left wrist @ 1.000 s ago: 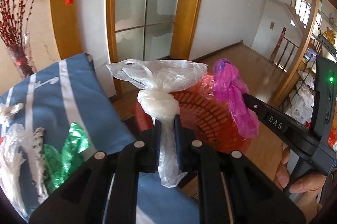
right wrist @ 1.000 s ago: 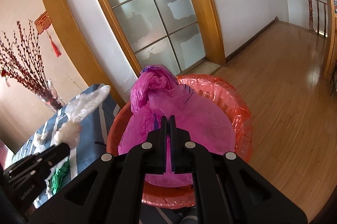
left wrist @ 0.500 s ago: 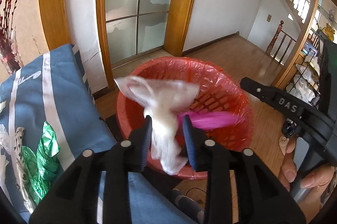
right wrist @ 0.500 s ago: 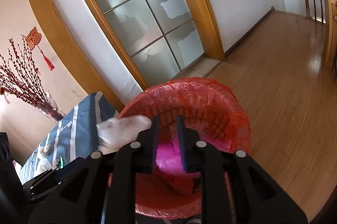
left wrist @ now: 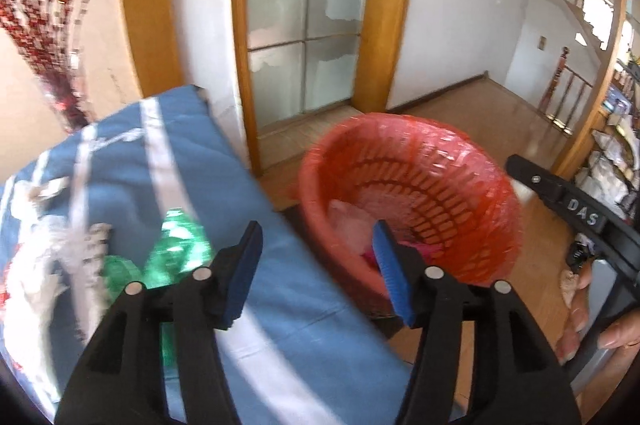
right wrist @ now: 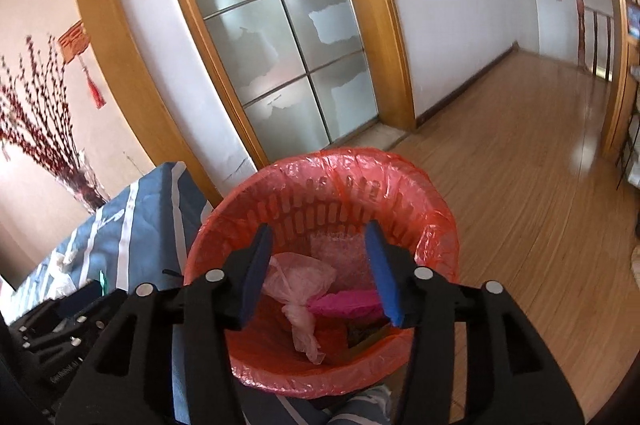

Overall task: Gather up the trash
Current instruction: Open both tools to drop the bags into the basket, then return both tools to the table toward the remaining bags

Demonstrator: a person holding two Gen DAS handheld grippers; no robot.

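White capital letters "DAS" stand on the black plastic finger of the right gripper [left wrist: 576, 213], which reaches in at about three o'clock of the left wrist view. In the right wrist view, small pale lettering runs along the black body of the left gripper [right wrist: 64, 369] at about eight o'clock, too blurred to read. The red hanging paper ornament [right wrist: 76, 43] at ten o'clock shows a cut-out character, not legible here.
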